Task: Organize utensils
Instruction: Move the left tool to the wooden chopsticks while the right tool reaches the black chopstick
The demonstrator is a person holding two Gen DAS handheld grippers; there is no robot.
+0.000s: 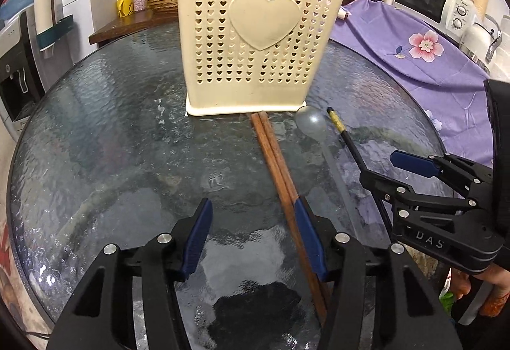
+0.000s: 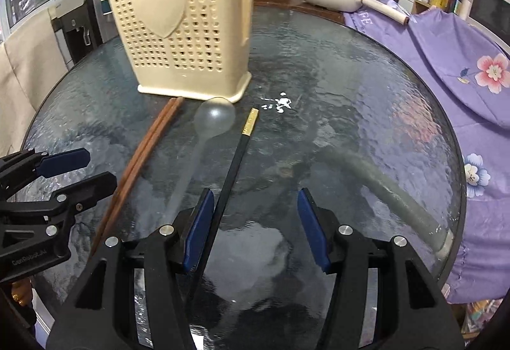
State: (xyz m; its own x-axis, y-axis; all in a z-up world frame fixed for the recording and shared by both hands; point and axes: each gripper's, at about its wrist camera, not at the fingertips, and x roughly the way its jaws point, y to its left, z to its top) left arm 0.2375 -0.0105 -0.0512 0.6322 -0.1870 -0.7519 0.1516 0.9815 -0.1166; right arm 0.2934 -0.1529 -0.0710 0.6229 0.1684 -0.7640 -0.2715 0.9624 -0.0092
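Both the left gripper point(image 1: 253, 235) and right gripper point(image 2: 251, 229) stand half-open, holding nothing; the wooden chopsticks point(image 1: 275, 159) look light, stiff, best pinched mid-length.

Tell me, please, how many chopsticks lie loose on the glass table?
3: two brown chopsticks side by side left of the spoon, one black chopstick right of it.

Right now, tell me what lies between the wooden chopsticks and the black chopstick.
A translucent spoon lies on the glass between the wooden chopsticks and the black chopstick, clearest in the right wrist view.
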